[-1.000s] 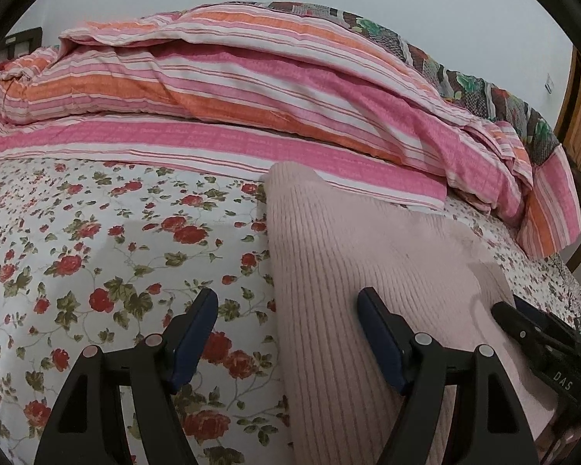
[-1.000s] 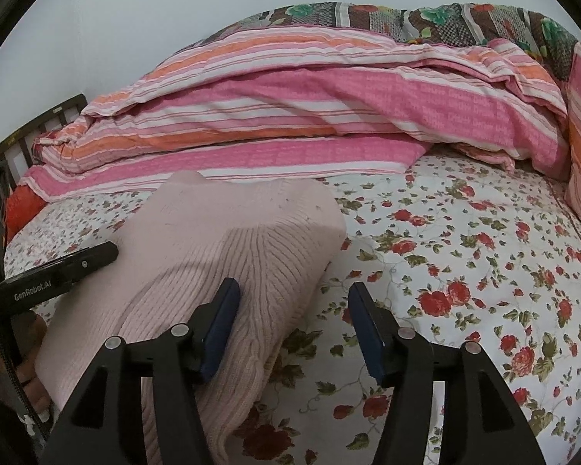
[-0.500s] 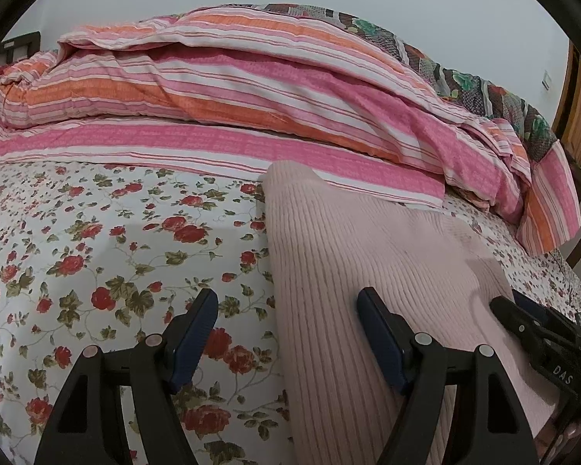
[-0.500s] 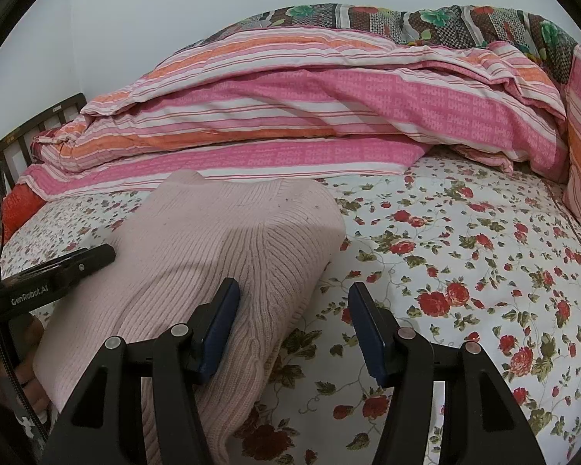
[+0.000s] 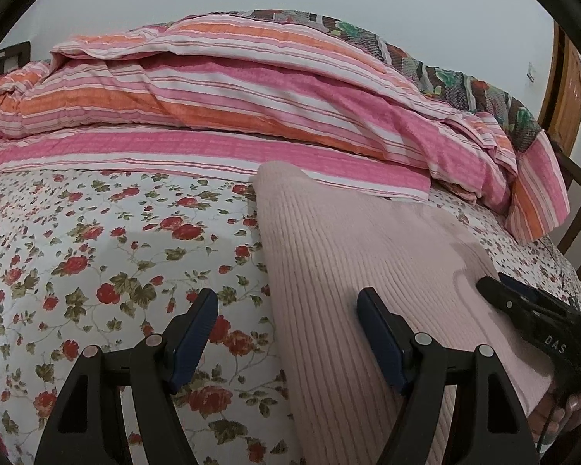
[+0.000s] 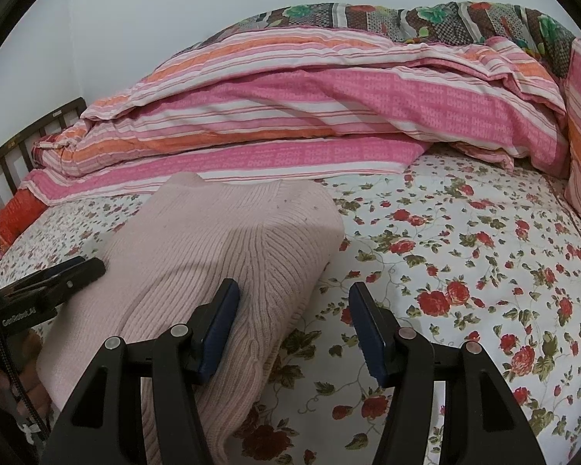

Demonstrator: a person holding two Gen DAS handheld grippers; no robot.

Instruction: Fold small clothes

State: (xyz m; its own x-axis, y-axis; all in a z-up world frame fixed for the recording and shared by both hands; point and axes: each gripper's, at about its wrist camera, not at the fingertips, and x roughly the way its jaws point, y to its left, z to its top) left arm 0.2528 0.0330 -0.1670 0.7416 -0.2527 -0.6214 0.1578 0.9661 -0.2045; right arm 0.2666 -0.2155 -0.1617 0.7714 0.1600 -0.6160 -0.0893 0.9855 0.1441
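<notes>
Risk: thick pink knit sweater (image 6: 228, 255), folded on floral bedsheet (image 5: 97, 255) near striped duvet (image 5: 251, 116), likely to spring open or slide if only top layer pinched. Left gripper (image 5: 286, 333) spread wide, straddling left edge, gripping nothing. Right gripper (image 6: 294, 325) half open over right edge, nothing clamped.

Pale pink ribbed sweater (image 5: 352, 255) between both tongs; white rose-print sheet (image 5: 108, 255) outside them; pink-orange striped quilt (image 5: 220, 89) beyond.
</notes>
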